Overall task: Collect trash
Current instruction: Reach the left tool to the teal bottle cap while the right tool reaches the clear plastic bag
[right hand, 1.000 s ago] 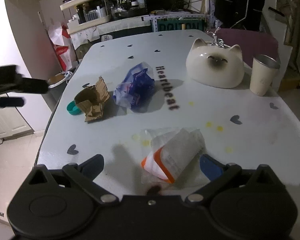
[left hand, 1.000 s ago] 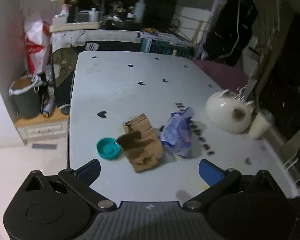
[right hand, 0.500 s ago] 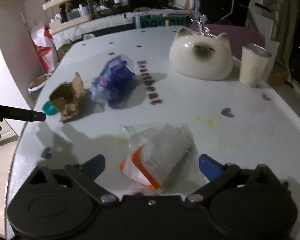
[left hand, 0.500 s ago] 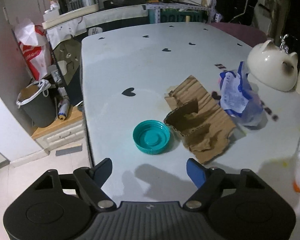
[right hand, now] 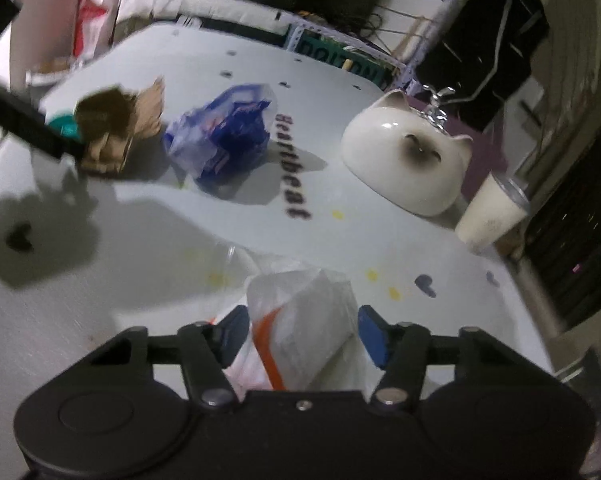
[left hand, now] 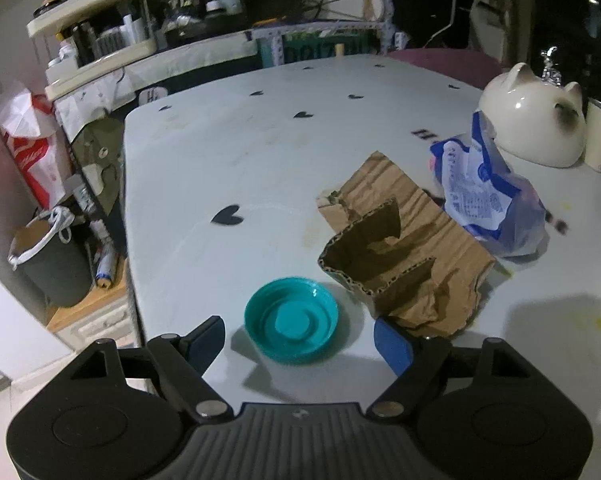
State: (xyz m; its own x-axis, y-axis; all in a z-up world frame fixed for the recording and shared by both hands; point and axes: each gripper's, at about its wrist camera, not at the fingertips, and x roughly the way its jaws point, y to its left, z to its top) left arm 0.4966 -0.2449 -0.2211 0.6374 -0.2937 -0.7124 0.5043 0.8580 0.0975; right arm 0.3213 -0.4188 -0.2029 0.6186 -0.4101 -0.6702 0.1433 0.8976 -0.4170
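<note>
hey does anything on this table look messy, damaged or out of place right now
Yes. A torn, crumpled cardboard piece lies beside a loose teal lid resting open side up. A crumpled blue plastic bag sits behind them, and yellowish stains spot the table near a white and orange wrapper.

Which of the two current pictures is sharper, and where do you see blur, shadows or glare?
Left wrist view: sharp; the teal lid and torn cardboard are crisp, a soft shadow lies on the table, and the straight edges bend. Right wrist view: motion blur throughout, worst at the left edge; a dark shadow lies on the table, and glare spots shine on the cat-shaped ceramic dish.
</note>
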